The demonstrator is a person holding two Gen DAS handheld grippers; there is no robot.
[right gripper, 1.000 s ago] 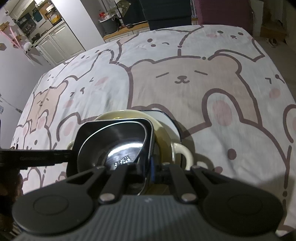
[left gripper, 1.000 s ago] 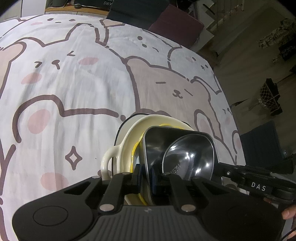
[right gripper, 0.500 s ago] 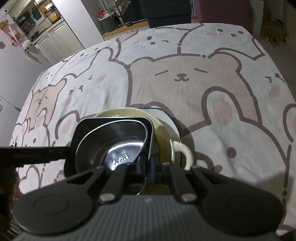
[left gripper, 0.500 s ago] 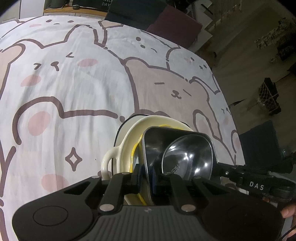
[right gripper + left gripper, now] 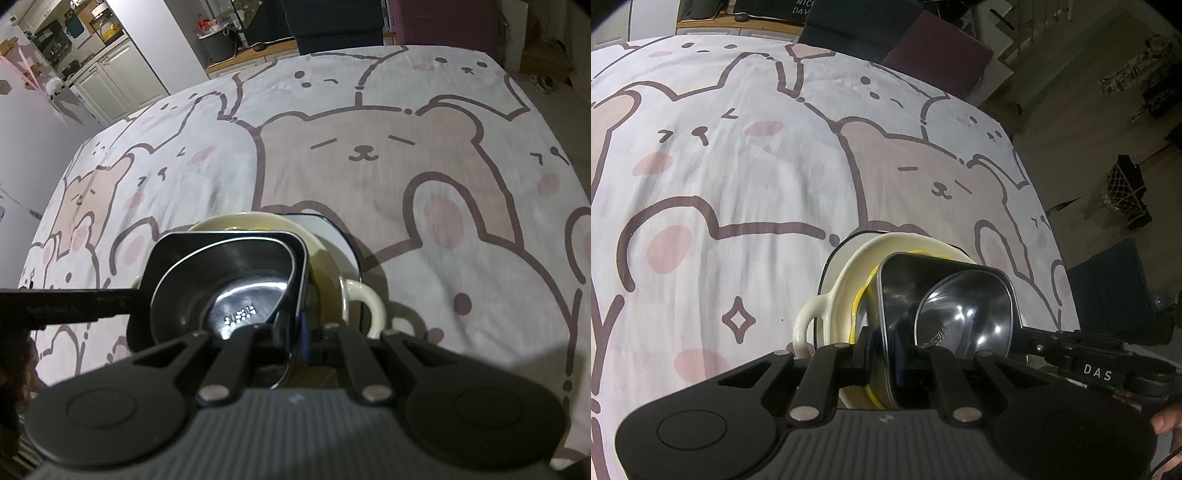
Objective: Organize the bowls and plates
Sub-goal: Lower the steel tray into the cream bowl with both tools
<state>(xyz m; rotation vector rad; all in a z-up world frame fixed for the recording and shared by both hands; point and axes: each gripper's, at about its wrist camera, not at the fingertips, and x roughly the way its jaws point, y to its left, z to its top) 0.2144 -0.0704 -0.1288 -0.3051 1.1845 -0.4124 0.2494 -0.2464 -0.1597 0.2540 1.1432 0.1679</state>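
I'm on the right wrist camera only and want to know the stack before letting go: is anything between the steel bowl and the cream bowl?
Observer: Yes. The left wrist view shows a yellow rim sitting between the steel bowl and the cream bowl.
Operator: Is the left claw really gripping? I see only its arm.
Observer: The left claw is shut on the steel bowl's near rim, one finger inside and one outside.
Operator: Anything past the table on that side?
Observer: What looks like a netted basket stands on the floor beyond the edge of the bear-print cloth.
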